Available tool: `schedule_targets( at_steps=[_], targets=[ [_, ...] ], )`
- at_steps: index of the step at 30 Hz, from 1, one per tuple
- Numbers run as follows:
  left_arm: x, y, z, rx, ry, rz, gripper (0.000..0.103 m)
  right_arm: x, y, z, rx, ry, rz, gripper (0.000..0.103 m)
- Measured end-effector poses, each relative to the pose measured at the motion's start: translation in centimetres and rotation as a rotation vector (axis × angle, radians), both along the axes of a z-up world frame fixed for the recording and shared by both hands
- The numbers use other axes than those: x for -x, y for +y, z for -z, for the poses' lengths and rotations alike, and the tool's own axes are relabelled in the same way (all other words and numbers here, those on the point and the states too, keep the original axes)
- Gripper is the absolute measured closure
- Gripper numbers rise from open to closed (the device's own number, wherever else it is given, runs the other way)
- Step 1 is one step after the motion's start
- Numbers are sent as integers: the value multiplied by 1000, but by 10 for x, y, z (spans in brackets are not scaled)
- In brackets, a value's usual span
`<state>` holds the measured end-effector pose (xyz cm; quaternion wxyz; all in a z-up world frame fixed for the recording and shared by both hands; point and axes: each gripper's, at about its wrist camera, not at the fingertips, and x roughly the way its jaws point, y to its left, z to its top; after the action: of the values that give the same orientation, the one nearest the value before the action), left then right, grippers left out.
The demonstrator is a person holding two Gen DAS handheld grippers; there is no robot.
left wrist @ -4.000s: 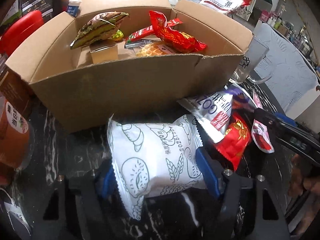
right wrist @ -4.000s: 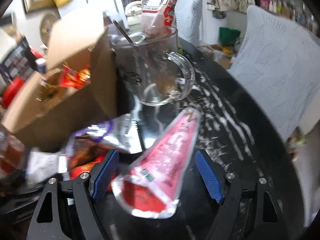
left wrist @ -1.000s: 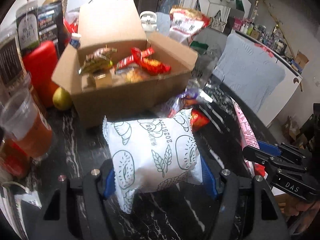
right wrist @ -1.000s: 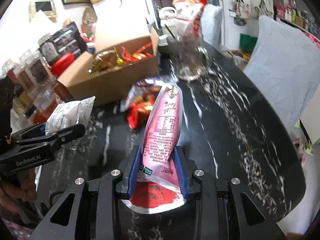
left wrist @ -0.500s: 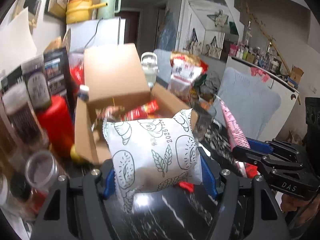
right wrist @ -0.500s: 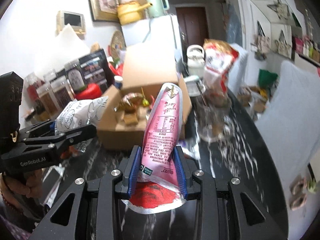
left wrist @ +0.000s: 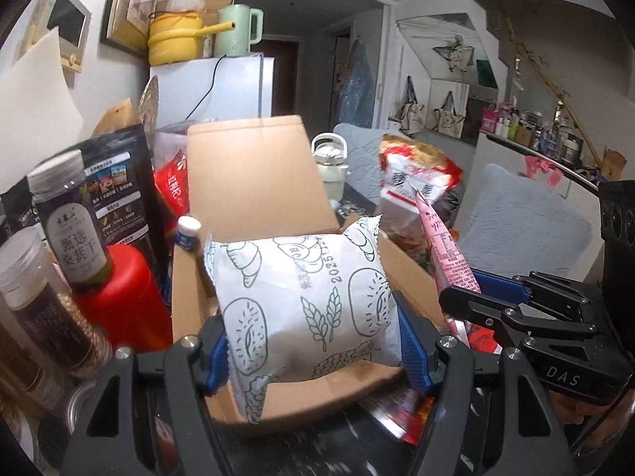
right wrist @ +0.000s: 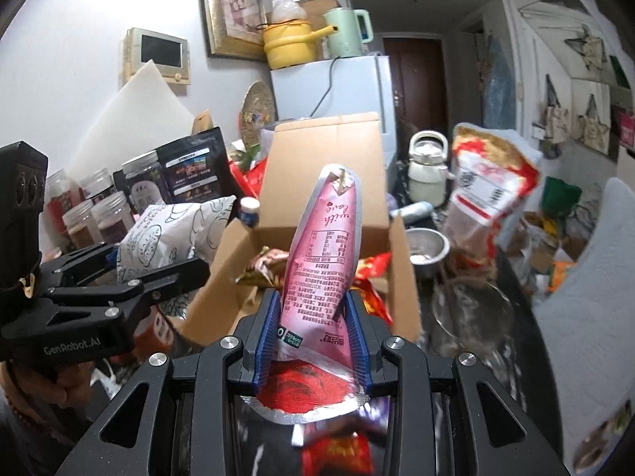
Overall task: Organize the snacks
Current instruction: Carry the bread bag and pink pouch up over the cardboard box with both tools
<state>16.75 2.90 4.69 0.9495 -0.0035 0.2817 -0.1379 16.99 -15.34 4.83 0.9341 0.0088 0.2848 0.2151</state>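
My left gripper (left wrist: 313,345) is shut on a puffy white bread packet (left wrist: 301,301) printed with green pastries, held up in front of the open cardboard box (left wrist: 254,182). My right gripper (right wrist: 313,325) is shut on a long pink cone-shaped snack packet (right wrist: 321,254), pointing up over the box's near wall (right wrist: 214,297). The box holds several red and gold wrapped snacks (right wrist: 369,273). In the left wrist view the right gripper (left wrist: 472,297) and the pink packet (left wrist: 440,242) sit at the right. In the right wrist view the left gripper (right wrist: 158,265) and the white packet (right wrist: 166,234) sit at the left.
Jars (left wrist: 67,230) and a red container (left wrist: 119,301) crowd the box's left side. A big red-and-white snack bag (right wrist: 488,194), a white kettle (right wrist: 428,170), a metal bowl (right wrist: 426,246) and a glass mug (right wrist: 472,313) stand to its right. Loose red packets (right wrist: 337,452) lie on the dark marble table.
Both grippers rose from the table and came up toward the box, each keeping its packet. The box now fills the view behind both packets, and the tabletop has dropped out of sight.
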Motion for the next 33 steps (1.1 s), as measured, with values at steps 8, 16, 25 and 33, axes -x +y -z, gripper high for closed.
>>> schedule_targets(
  at_steps=[8,16,25,33],
  targets=[
    [-42,7,35,-22,76,-49,35,-46,17,28,13,18,-28,70],
    [-61,9,62,-31,153,-62,35,-67,27,51,43,59,-53,70],
    [-69,6,86,-59,224,-65,35,-70,32,74,81,105,-48,69],
    [-70,3,97,-97,256,-81,35,-71,35,91,115,139,-36,69]
  ],
)
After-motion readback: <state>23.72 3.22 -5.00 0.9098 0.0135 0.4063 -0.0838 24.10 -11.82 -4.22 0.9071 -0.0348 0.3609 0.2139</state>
